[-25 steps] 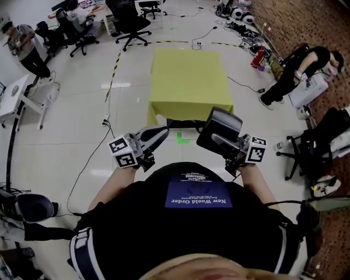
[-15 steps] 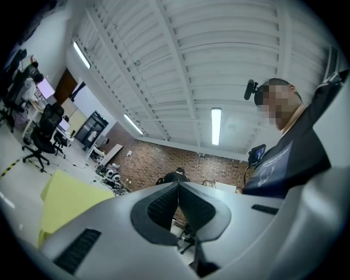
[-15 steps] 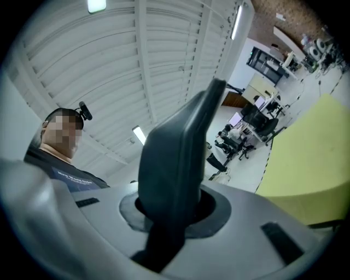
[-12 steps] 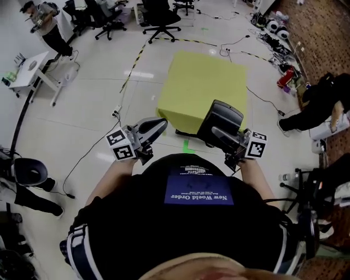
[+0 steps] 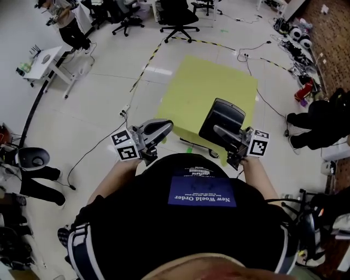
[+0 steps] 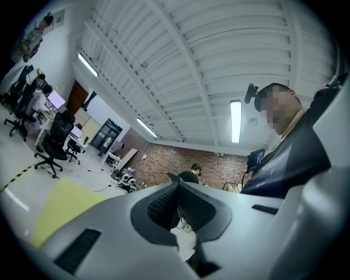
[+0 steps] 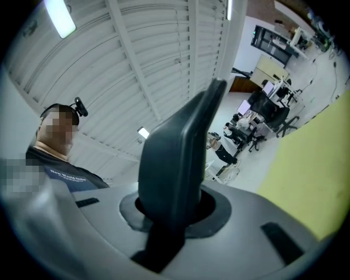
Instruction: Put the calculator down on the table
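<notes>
A dark grey calculator stands on edge between the jaws of my right gripper, which is shut on it. In the right gripper view the calculator rises upright out of the right gripper and hides the room behind it. My left gripper is held level beside it, shut with nothing in it; its dark pads meet in the left gripper view. The table with the yellow cloth lies just ahead of both grippers, its near edge under the calculator.
Black office chairs stand beyond the table. A black-and-yellow tape line and cables run over the pale floor. A small white desk is far left. A person in black crouches at the right.
The yellow table has come nearer and now reaches under the calculator. Both grippers keep their pose in front of the body, and the calculator stays gripped.
</notes>
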`<state>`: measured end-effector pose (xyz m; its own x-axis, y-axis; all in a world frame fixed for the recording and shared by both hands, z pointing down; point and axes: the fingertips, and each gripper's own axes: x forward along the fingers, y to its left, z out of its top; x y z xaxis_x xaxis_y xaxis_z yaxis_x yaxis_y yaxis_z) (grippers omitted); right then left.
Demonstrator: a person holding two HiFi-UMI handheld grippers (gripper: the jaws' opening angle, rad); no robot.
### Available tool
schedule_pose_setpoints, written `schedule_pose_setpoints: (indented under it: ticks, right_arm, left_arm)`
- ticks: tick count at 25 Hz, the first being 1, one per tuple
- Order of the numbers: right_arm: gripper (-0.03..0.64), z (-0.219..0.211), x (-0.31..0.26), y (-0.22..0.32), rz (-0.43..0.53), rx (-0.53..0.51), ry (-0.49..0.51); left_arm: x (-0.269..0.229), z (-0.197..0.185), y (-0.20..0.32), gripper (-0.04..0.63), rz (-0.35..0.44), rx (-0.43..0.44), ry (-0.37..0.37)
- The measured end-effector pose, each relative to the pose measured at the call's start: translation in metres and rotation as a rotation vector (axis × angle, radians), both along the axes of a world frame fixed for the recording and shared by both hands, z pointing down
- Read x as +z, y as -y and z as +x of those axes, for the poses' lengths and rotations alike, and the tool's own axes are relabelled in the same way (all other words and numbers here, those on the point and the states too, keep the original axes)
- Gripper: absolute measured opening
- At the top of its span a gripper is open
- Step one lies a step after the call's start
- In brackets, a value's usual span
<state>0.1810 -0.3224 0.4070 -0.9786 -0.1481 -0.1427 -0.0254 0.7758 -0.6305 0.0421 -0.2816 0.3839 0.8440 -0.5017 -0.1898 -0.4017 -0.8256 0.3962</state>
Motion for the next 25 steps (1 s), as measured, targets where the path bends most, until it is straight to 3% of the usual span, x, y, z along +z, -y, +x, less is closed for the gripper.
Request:
schedule_pose_setpoints:
  ticks: [5,10,17,22,25]
  right_arm:
    - [0.067,-0.022,0.010,0.038,-0.013,0.034,-0.014]
    - [0.067,-0.056,0.000,0.109,0.021,0.146,-0.044]
    - [0.067,-0.096,-0.010,0.178,0.006,0.319,-0.029]
    - [0.067,-0.097,-0.005,0.194,-0.025,0.352,-0.049]
    - [0.067,-0.060,0.003,0.203,-0.046,0.351,-0.063]
  left_arm:
    - [0.012,-0.026,0.052,0.006,-0.024,0.036,-0.030]
    - [0.010,-0.056,0.137,0.006,0.024,0.164,-0.039]
    - [0.006,-0.098,0.233,0.006,0.026,0.337,-0.038]
    - [0.013,-0.093,0.264,0.006,-0.004,0.379,-0.049]
    - [0.016,-0.058,0.271,0.006,-0.006,0.367,-0.046]
